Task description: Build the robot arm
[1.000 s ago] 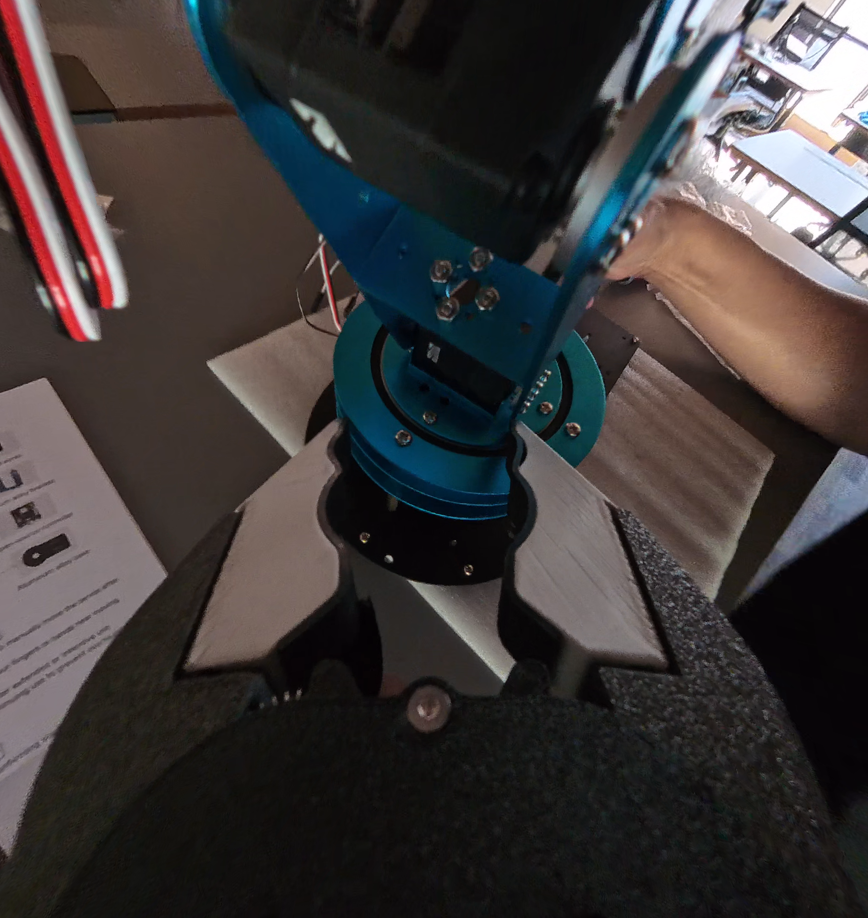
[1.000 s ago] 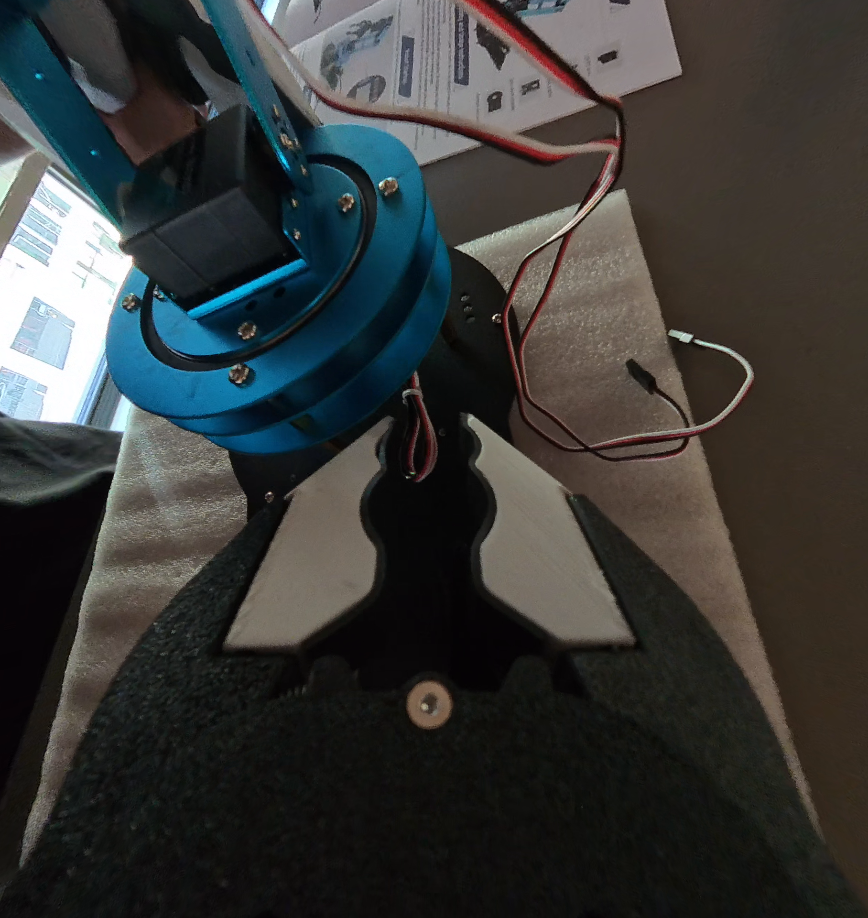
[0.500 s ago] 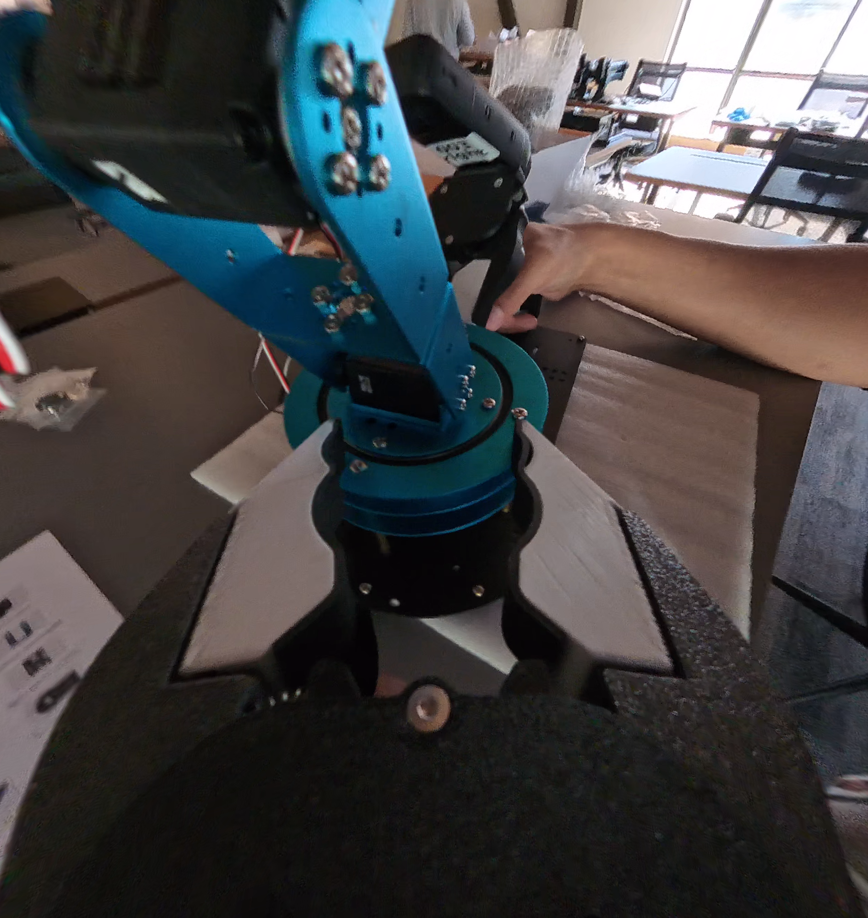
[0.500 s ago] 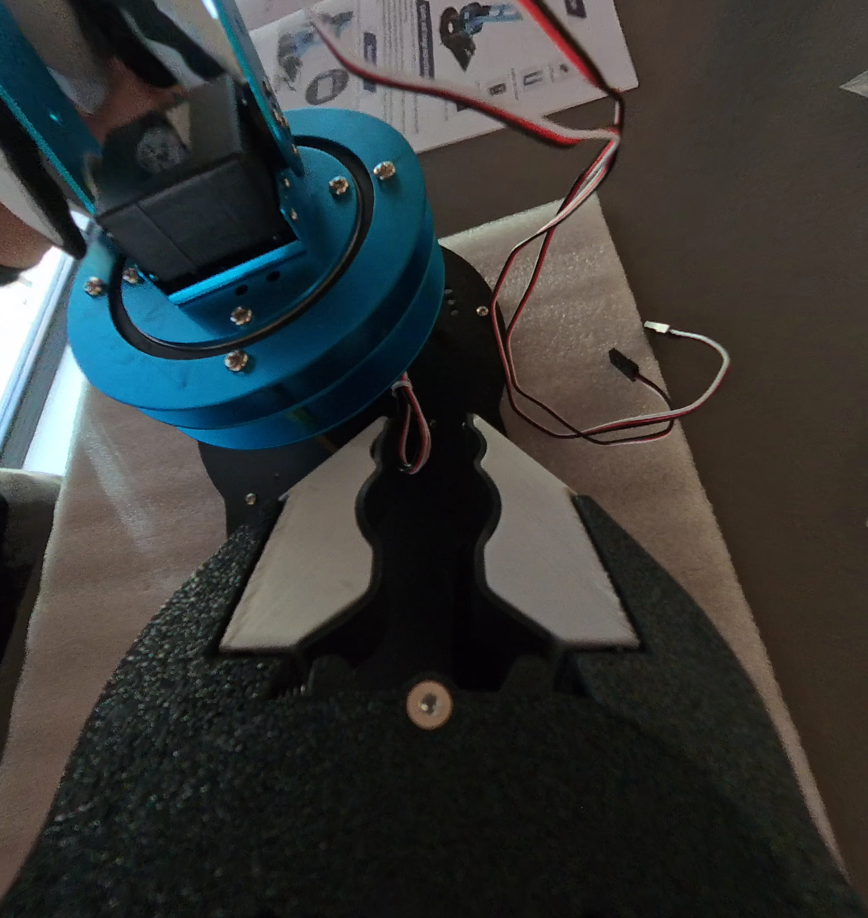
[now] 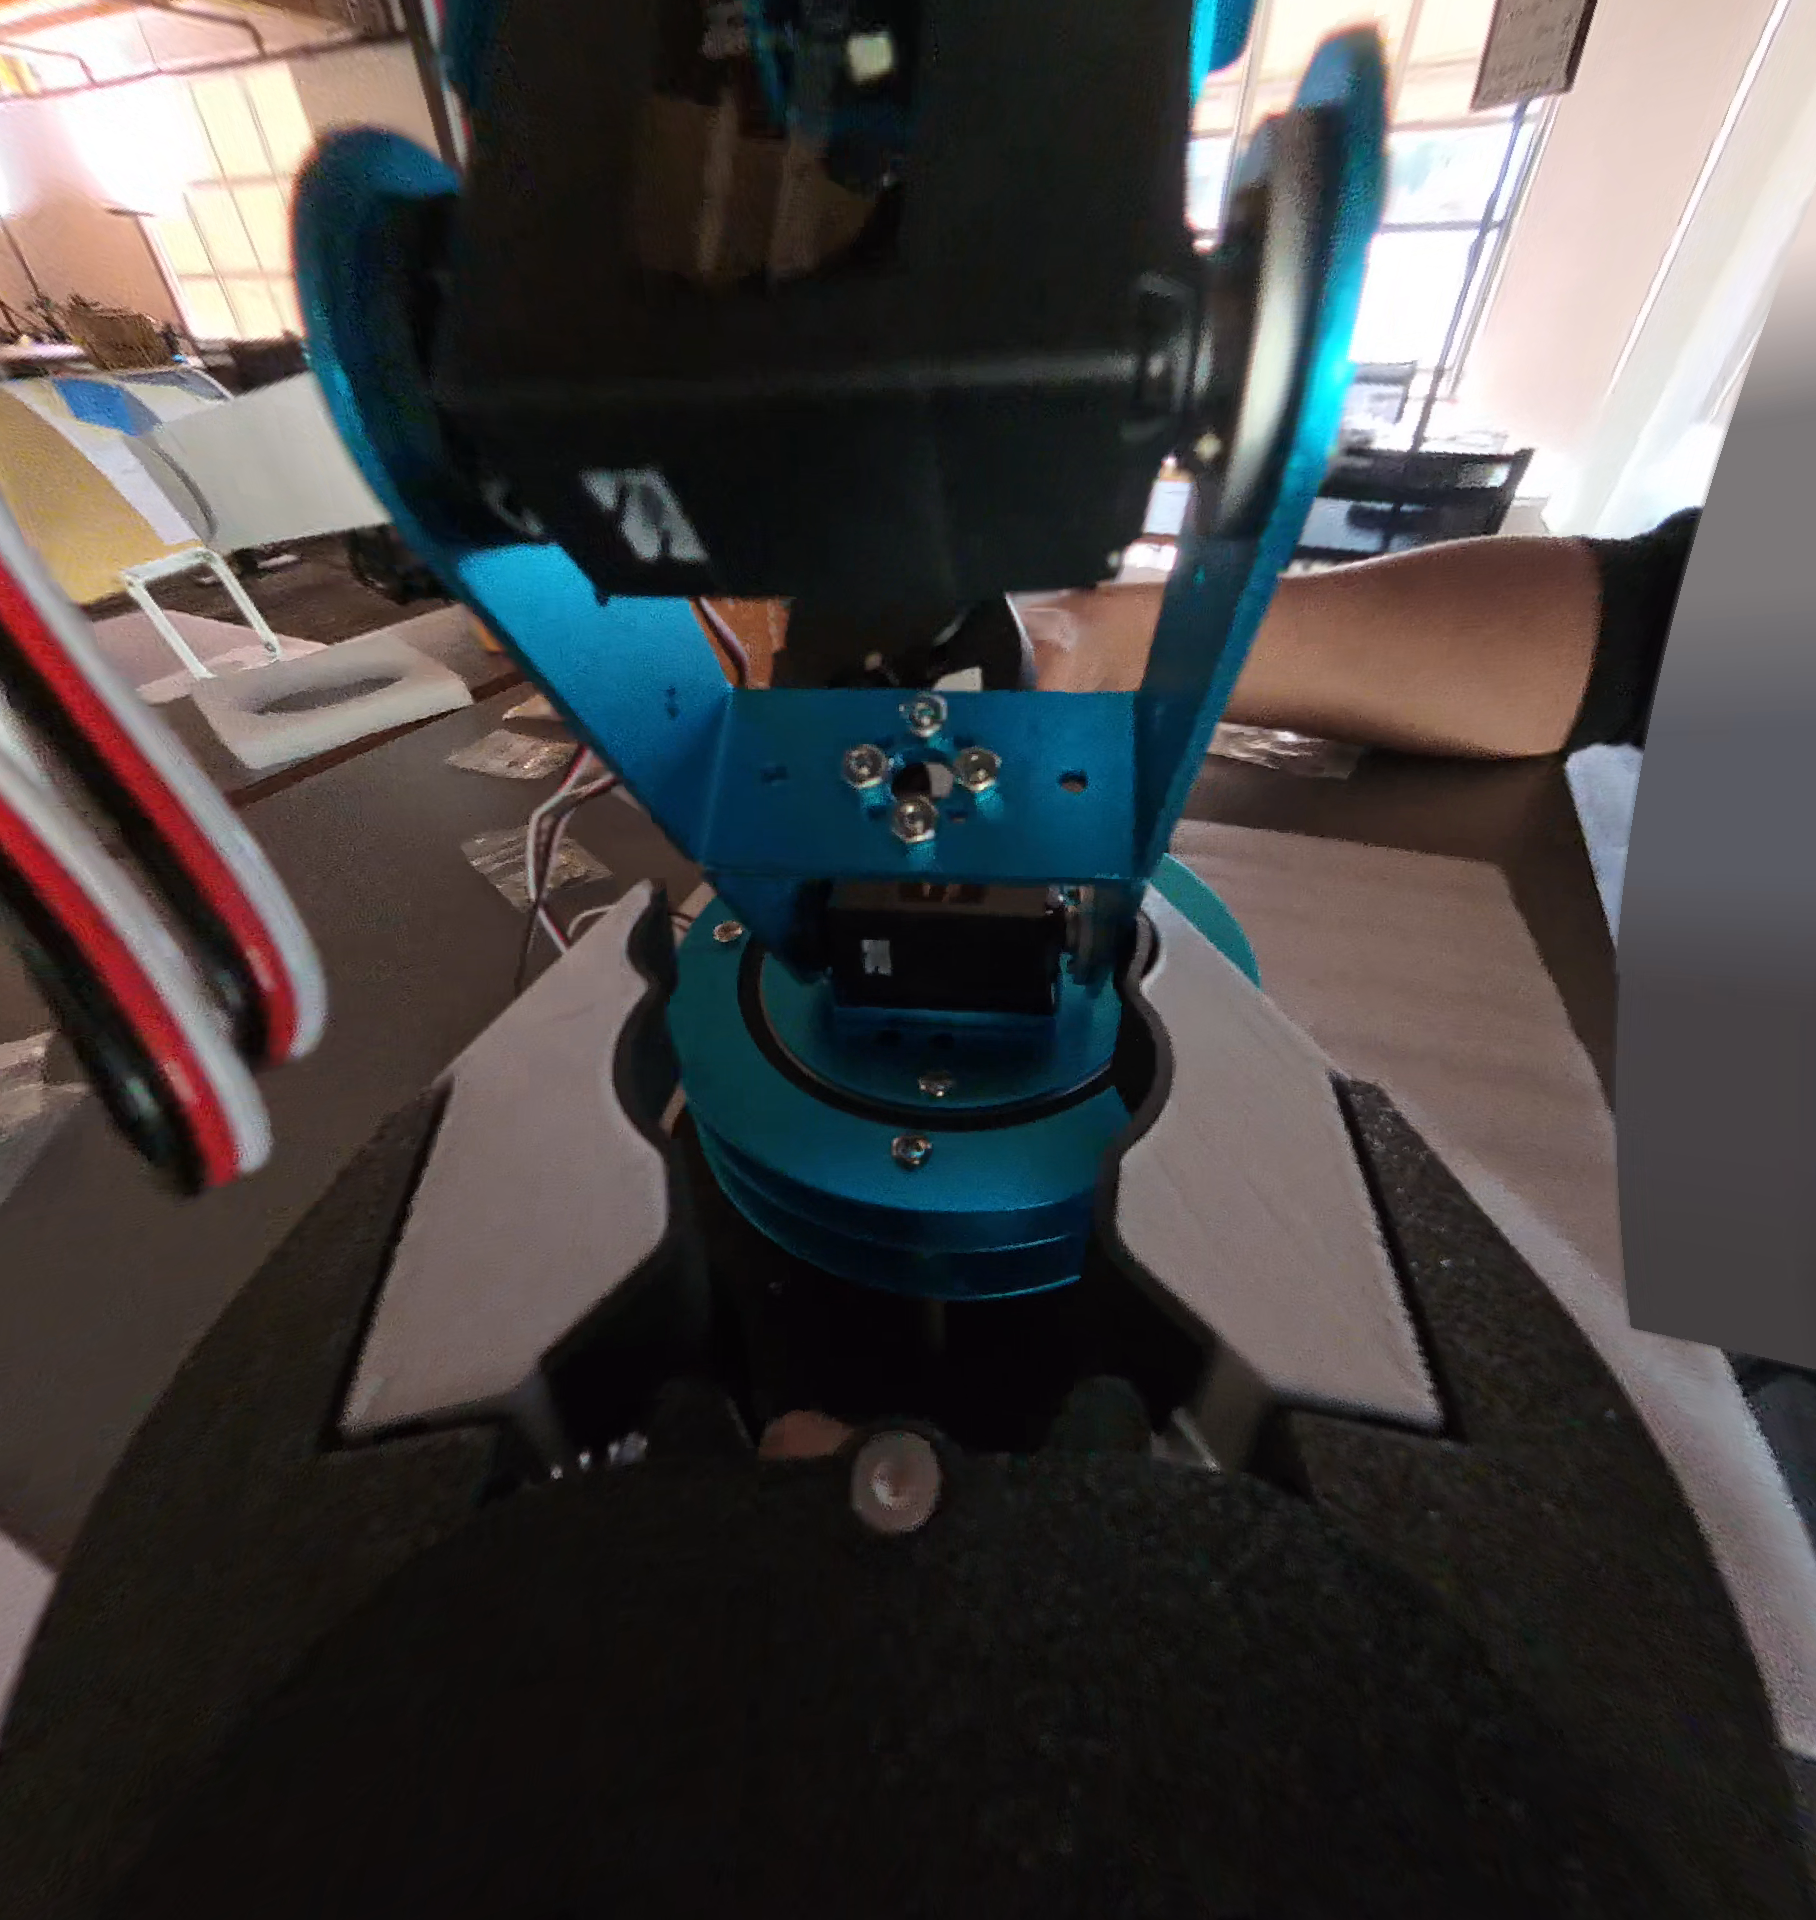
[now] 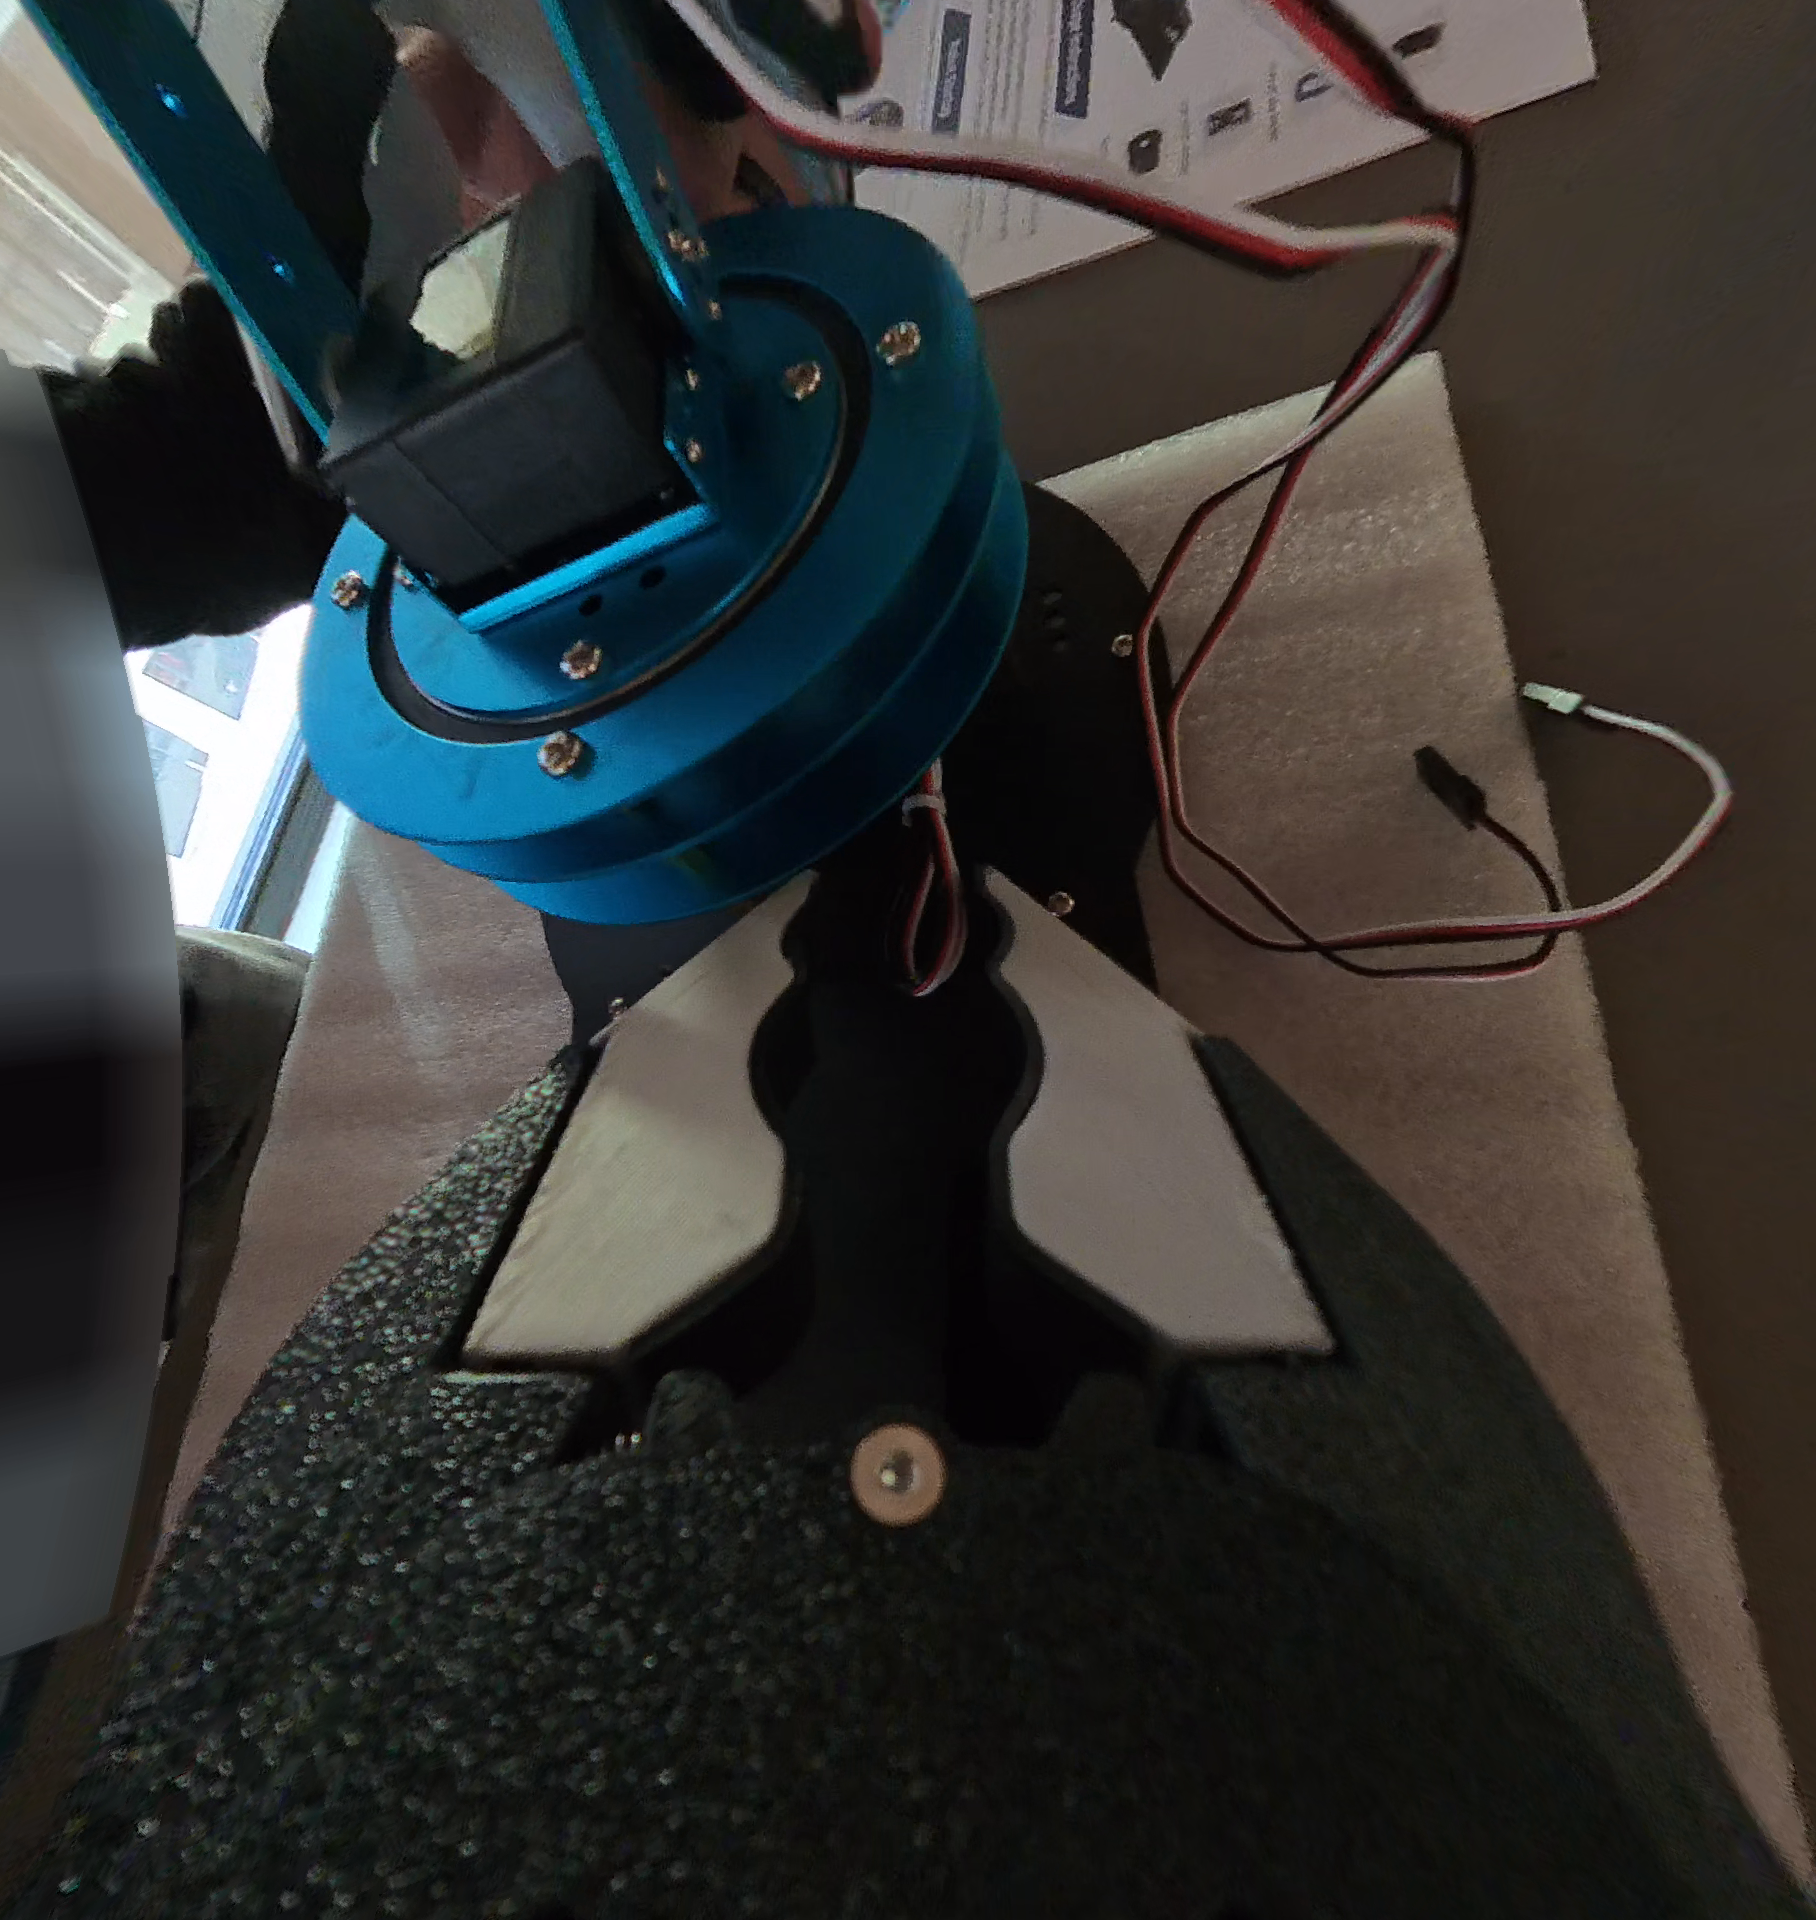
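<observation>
A small blue metal robot arm stands on a black base plate [image 6: 1080, 644]. It has a round blue turntable base [image 5: 883, 1184], a black servo [image 5: 935, 966] and a blue U-bracket [image 5: 914, 779]. My left gripper [image 5: 899, 925] is shut on the turntable, one finger on each side of the discs. In the right wrist view the turntable [image 6: 675, 748] is tilted, up and to the left of my right gripper [image 6: 899, 894]. That gripper's jaws stand narrowly apart over the base plate with a red-white-black wire loop [image 6: 925, 925] between the tips. I cannot tell whether they pinch anything.
The arm rests on a pale foam sheet [image 6: 1351, 1091] on a dark table [image 6: 1714, 416]. A loose servo cable [image 6: 1506, 914] lies on the foam, and a printed sheet [image 6: 1195, 114] lies beyond it. Hanging cables [image 5: 135, 883] cross the left. A person's forearm [image 5: 1403, 644] reaches in behind the arm. The left gripper's tips are roughly 10 centimetres from the right gripper's.
The left wrist view has tilted up and the arm's upper bracket now stands centred instead of leaning left. The left gripper stays on the turntable. The right wrist view has barely shifted.
</observation>
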Demonstrator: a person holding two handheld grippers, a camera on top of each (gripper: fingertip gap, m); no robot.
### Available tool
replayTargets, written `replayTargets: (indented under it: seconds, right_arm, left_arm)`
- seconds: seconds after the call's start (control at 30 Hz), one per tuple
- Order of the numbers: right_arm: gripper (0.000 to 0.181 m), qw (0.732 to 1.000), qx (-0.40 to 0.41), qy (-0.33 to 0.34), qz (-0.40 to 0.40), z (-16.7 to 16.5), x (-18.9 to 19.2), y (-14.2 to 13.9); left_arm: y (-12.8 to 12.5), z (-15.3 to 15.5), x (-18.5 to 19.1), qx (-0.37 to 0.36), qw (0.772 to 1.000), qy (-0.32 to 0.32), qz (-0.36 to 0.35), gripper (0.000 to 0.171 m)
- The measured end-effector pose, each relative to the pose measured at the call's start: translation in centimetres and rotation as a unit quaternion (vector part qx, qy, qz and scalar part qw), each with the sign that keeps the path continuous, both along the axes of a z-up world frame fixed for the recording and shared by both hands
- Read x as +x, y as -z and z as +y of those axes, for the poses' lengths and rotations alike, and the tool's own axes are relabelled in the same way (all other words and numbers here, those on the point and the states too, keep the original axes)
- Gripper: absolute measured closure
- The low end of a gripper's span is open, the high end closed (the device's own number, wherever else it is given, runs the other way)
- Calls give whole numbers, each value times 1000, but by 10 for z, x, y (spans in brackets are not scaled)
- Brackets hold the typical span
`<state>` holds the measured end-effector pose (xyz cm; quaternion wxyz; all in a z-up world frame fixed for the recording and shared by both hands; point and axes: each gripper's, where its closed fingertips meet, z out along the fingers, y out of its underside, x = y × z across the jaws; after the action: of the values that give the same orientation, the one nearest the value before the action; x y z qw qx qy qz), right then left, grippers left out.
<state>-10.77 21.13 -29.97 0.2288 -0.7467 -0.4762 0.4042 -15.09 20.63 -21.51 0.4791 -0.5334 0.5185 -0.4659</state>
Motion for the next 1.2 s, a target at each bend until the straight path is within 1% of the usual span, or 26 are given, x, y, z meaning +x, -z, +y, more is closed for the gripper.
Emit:
replayTargets:
  seconds: [0.03, 0.1, 0.17, 0.3, 0.4, 0.43, 0.53, 0.57, 0.7, 0.73, 0.77, 0.9, 1.0, 1.07, 1.13, 1.17, 1.2]
  right_arm:
    - [153, 1000, 2, -3, -1, 0, 0, 0]
    - [149, 1000, 6, 4, 2, 2, 0, -1]
    - [149, 999, 33, 11, -1, 4, 1, -3]
    - [146, 995, 85, 29, -39, 11, 1, 5]
    - [150, 990, 124, 34, -57, 14, 1, 7]
    - [151, 989, 130, 35, -60, 15, 0, 7]
    - [157, 988, 131, 45, -63, 18, 1, 7]
    - [156, 987, 136, 48, -65, 20, 2, 7]
    - [147, 984, 150, 58, -73, 22, 2, 7]
    - [142, 983, 151, 67, -75, 25, 3, 7]
    - [132, 982, 150, 80, -81, 29, 5, 9]
    - [133, 983, 149, 84, -66, 29, 4, 4]
    - [125, 982, 150, 92, -73, 32, 4, 6]
    - [118, 979, 161, 95, -84, 32, 4, 7]
    - [120, 975, 177, 101, -91, 34, 4, 7]
    - [116, 974, 183, 101, -89, 35, 4, 6]
    - [118, 973, 187, 105, -89, 36, 5, 5]
  left_arm:
    - [0, -2, 0, -2, 1000, 5, -5, 90]
    - [-1, -8, -1, 11, 1000, 16, -11, 105]
    - [-1, -8, -1, 10, 1000, 17, -13, 103]
    - [-1, -8, -1, 4, 1000, 18, -15, 106]
    - [-1, -8, -2, 6, 1000, 14, -15, 104]
    - [-1, -8, -2, 7, 1000, 11, -13, 106]
    - [0, -7, -3, 13, 1000, 4, -11, 105]
    - [0, -7, -3, 14, 1000, 3, -11, 105]
    - [0, -7, -3, 14, 1000, 0, -12, 106]
    - [0, -7, -3, 14, 1000, 0, -12, 106]
    - [0, -7, -3, 13, 1000, 0, -13, 105]
    - [0, -7, -3, 15, 1000, -4, -14, 105]
    - [0, -7, -3, 15, 1000, -5, -14, 106]
    - [0, -7, -3, 15, 1000, -5, -14, 105]
    - [-1, -7, -3, 15, 1000, -6, -15, 105]
    - [-1, -7, -3, 16, 1000, -6, -15, 104]
    - [-1, -7, -3, 17, 1000, -7, -15, 106]
